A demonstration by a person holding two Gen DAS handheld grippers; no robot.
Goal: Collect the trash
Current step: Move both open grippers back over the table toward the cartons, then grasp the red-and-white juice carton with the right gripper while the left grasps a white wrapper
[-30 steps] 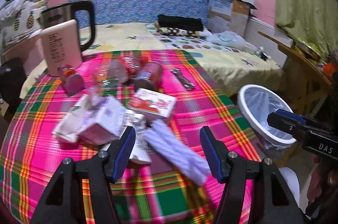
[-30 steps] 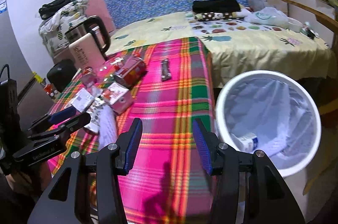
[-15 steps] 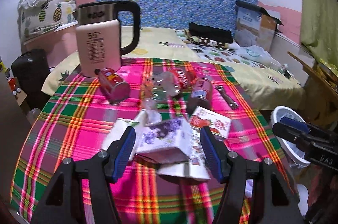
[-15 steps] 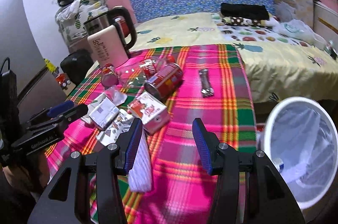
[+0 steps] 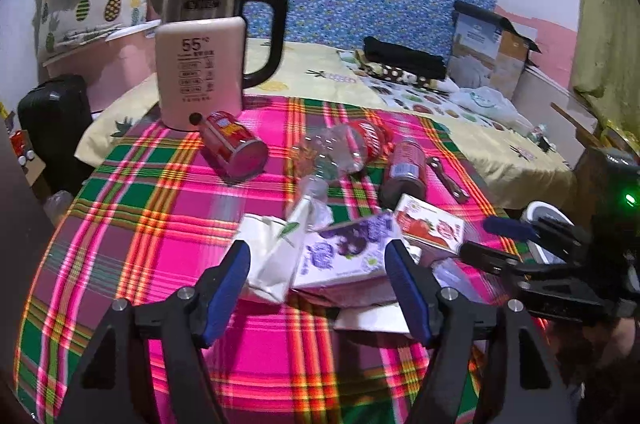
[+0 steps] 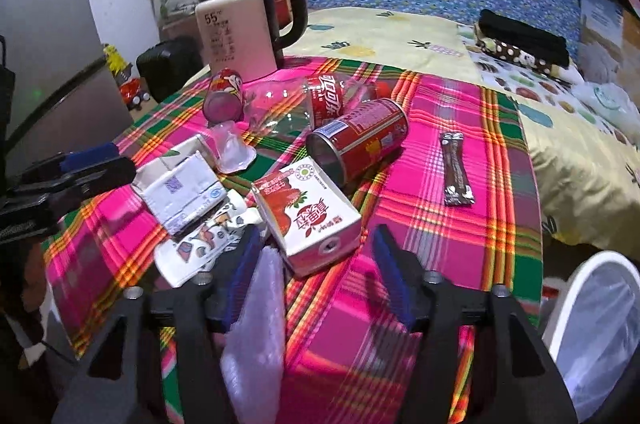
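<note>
Both now over the trash heap on the pink plaid tablecloth (image 5: 132, 207), swung in from the white bin (image 6: 592, 308), now lower right. Left gripper (image 5: 318, 276): jaws just widened, framing the purple-printed white carton (image 5: 344, 256), not pressing. Right gripper (image 6: 314, 260): jaws just widened, framing the red strawberry carton (image 6: 308, 212), not gripping.

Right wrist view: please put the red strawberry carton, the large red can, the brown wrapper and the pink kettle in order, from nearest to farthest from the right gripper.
From the right gripper:
1. Red strawberry carton, right at the fingertips, centre.
2. Large red can, lying on its side behind the carton.
3. Brown wrapper, to the right; close to the can's rank, but slightly farther.
4. Pink kettle, upright at the table's far left edge.
</note>
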